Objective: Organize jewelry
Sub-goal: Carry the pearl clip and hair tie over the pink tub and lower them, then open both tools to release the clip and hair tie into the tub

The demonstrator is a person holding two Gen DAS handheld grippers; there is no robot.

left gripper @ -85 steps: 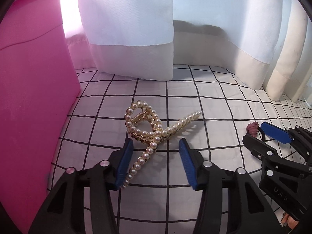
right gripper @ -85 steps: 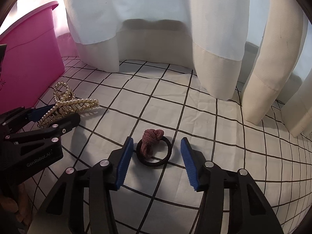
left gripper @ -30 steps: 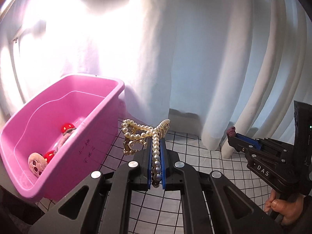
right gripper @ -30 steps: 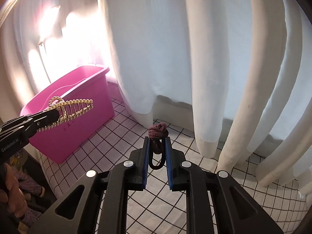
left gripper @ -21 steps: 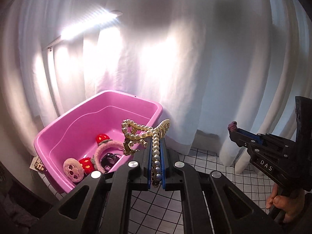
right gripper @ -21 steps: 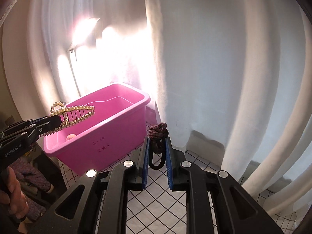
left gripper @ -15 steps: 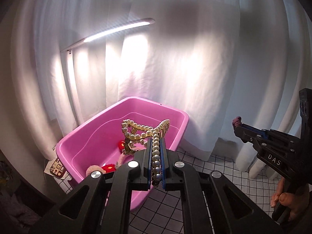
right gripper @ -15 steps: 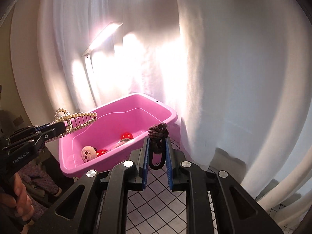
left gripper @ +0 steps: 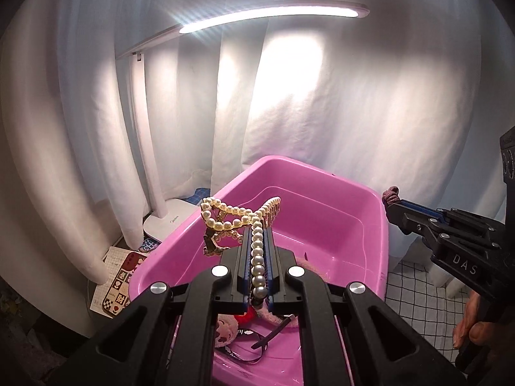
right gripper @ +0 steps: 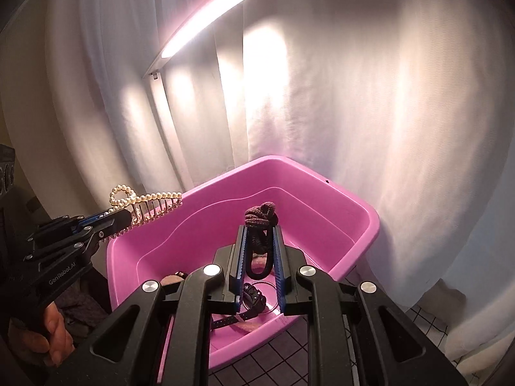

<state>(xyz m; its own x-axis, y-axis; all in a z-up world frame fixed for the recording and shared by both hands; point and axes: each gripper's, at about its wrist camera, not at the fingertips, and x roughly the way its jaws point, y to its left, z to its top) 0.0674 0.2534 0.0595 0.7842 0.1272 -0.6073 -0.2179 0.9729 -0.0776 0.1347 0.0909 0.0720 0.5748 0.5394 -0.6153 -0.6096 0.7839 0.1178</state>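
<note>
My left gripper (left gripper: 257, 241) is shut on a pearl hair clip (left gripper: 238, 217) and holds it above the near end of the pink tub (left gripper: 322, 225). The clip also shows in the right wrist view (right gripper: 145, 202), in the left gripper (right gripper: 120, 218) over the tub's left rim. My right gripper (right gripper: 260, 234) is shut on a dark knotted hair tie (right gripper: 260, 215) above the pink tub (right gripper: 322, 199). In the left wrist view the right gripper (left gripper: 394, 204) holds the hair tie (left gripper: 391, 194) beside the tub's right rim.
The tub holds plush hair accessories (left gripper: 225, 328), a red piece (left gripper: 246, 317) and dark items (right gripper: 254, 299). A white desk lamp (left gripper: 154, 160) stands left of the tub, lit overhead. White curtains hang behind. The checked cloth (left gripper: 415, 292) lies to the right. Patterned cards (left gripper: 119, 283) lie at left.
Both grippers picked their items off the checked cloth, lifted them and carried them left. They now hang over the pink tub, which is closer and lower in view.
</note>
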